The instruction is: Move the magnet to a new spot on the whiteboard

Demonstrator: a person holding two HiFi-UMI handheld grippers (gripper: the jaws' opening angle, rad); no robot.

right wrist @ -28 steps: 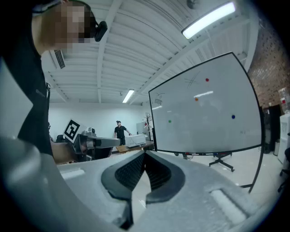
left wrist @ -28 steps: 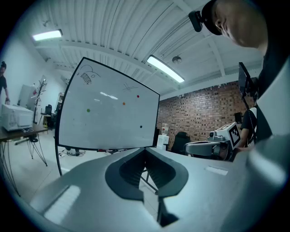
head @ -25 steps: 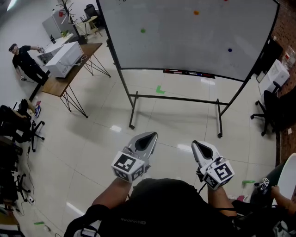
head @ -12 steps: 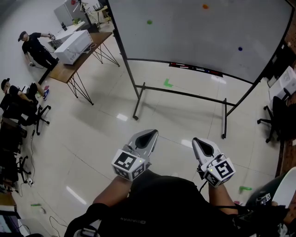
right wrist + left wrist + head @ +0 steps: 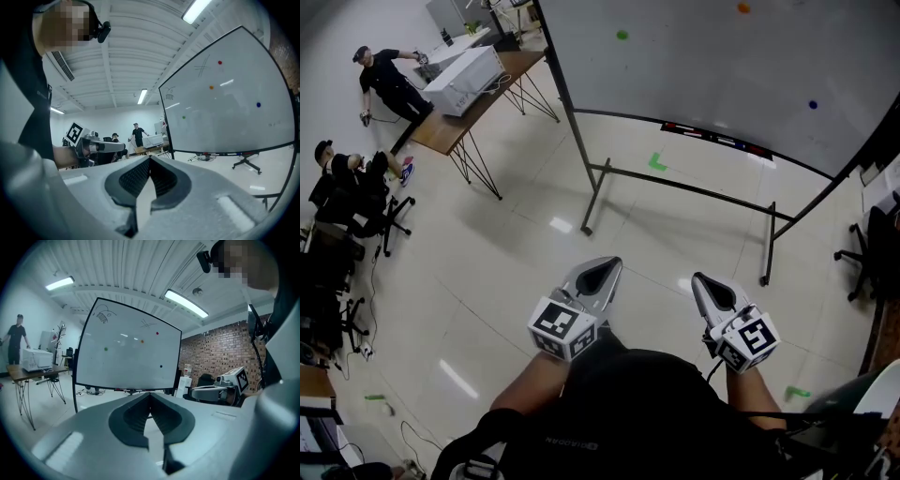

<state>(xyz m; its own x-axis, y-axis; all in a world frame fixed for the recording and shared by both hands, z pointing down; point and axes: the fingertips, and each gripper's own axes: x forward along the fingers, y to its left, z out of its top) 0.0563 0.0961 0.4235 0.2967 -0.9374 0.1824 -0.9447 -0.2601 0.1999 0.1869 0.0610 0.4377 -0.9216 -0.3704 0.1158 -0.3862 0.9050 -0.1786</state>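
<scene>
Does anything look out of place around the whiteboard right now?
Nothing looks damaged or spilled. The whiteboard stands upright, magnets stuck on it. Only a green scrap, perhaps tape, lies on the floor beneath it.

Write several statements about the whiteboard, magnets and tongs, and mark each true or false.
1. The large white whiteboard on a black stand stands upright. True.
2. The right tongs are shut and empty. True.
3. The left tongs grip a magnet. False: they are shut on nothing; the round green magnet sits on the whiteboard.
4. A box lies on the floor. False: the white box rests on the wooden table.
5. The round blue magnet sits lower on the board than the round orange magnet. True.
</scene>
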